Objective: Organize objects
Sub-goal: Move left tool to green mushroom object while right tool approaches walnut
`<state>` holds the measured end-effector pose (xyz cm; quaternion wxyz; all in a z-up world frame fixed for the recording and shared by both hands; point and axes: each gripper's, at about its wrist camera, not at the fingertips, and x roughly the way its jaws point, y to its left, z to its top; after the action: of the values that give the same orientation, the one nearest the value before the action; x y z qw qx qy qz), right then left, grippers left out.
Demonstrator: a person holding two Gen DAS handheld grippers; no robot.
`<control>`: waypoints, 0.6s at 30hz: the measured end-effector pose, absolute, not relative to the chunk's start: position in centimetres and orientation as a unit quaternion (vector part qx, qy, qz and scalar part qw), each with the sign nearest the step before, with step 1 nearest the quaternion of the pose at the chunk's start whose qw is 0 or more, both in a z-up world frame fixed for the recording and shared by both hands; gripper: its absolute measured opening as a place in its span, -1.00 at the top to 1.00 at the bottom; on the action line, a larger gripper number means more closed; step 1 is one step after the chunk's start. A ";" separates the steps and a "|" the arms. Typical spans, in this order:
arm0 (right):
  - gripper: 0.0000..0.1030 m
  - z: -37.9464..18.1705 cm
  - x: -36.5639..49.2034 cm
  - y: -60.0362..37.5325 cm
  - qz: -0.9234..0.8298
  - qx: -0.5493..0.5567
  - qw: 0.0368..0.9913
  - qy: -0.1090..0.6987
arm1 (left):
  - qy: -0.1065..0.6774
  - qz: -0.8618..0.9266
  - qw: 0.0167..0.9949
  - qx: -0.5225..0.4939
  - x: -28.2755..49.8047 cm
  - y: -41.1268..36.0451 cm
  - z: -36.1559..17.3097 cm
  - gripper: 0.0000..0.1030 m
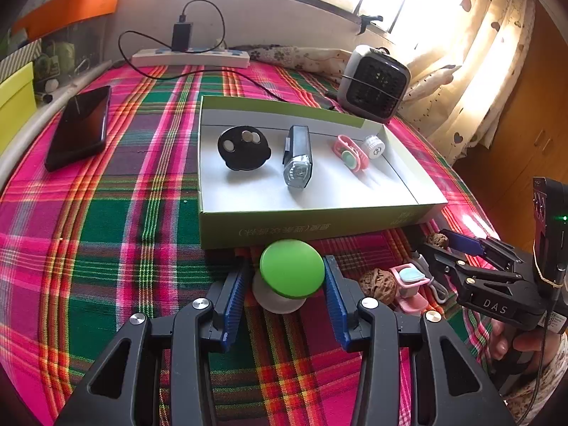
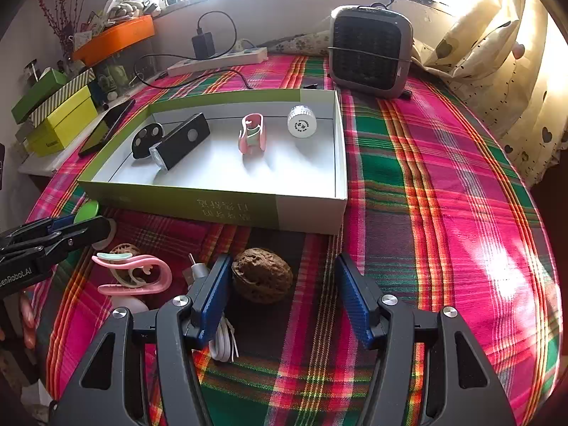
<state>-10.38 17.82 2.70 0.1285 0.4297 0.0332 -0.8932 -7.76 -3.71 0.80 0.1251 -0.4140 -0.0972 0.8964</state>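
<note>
A round gadget with a green cap (image 1: pixel 291 268) on a white base sits between the blue pads of my left gripper (image 1: pixel 289 273), which is shut on it just in front of the shallow green-and-white box (image 1: pixel 319 225). My right gripper (image 2: pixel 282 262) stands open around a brown walnut (image 2: pixel 262 275); the walnut lies beside the left pad, well apart from the right one. The box holds a black disc (image 1: pixel 243 147), a grey bike light (image 1: pixel 297 161), a pink clip (image 1: pixel 349 152) and a white cap (image 1: pixel 373 146). A second walnut (image 1: pixel 378 285) and another pink clip (image 2: pixel 133 273) lie on the cloth.
A white cable (image 2: pixel 222 346) lies under my right gripper's left finger. A phone (image 1: pixel 80 126) lies far left, a power strip (image 1: pixel 190 57) at the back, a small heater (image 2: pixel 371 49) behind the box. Yellow boxes (image 2: pixel 64 124) stand left. Plaid cloth (image 2: pixel 443 195) stretches to the right.
</note>
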 end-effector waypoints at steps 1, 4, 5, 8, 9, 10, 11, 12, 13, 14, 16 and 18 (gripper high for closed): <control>-0.15 2.7 -10.4 17.8 -0.893 0.430 0.127 0.033 | -0.095 0.897 0.124 -0.414 -7.8 -3.7 0.8 0.22; -0.15 2.7 -10.4 17.8 -0.893 0.430 0.125 0.033 | -0.084 0.899 0.119 -0.413 -7.8 -3.6 0.8 0.22; -0.15 2.7 -10.4 17.7 -0.893 0.430 0.125 0.034 | -0.084 0.899 0.117 -0.414 -7.9 -3.6 0.8 0.22; -0.15 2.7 -10.4 17.7 -0.893 0.430 0.124 0.035 | -0.085 0.899 0.113 -0.415 -8.0 -3.5 0.9 0.22; -0.15 2.7 -10.3 17.7 -0.894 0.430 0.124 0.035 | -0.084 0.899 0.112 -0.414 -8.0 -3.5 0.9 0.23; -0.15 2.7 -10.3 17.7 -0.894 0.430 0.123 0.035 | -0.084 0.899 0.112 -0.414 -8.0 -3.4 0.9 0.23; -0.15 2.7 -10.3 17.8 -0.894 0.430 0.123 0.035 | -0.083 0.900 0.112 -0.414 -8.0 -3.5 0.9 0.24; -0.13 2.7 -10.3 17.8 -0.894 0.430 0.122 0.035 | -0.082 0.900 0.113 -0.413 -8.0 -3.4 0.9 0.26; -0.09 2.7 -10.3 17.8 -0.894 0.430 0.120 0.034 | -0.083 0.900 0.115 -0.413 -8.0 -3.4 0.9 0.31; -0.07 2.7 -10.3 17.8 -0.895 0.430 0.118 0.034 | -0.082 0.900 0.114 -0.412 -8.0 -3.3 1.0 0.32; 0.09 2.7 -10.2 17.9 -0.896 0.429 0.113 0.035 | -0.079 0.903 0.114 -0.408 -7.9 -3.2 1.1 0.41; 0.21 2.8 -10.3 18.0 -0.896 0.428 0.106 0.040 | -0.075 0.903 0.115 -0.407 -7.8 -3.1 1.1 0.41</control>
<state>-10.26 17.97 2.76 0.1064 0.4284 0.0398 -0.8964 -7.79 -3.07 1.15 0.1149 -0.4071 -0.0751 0.9030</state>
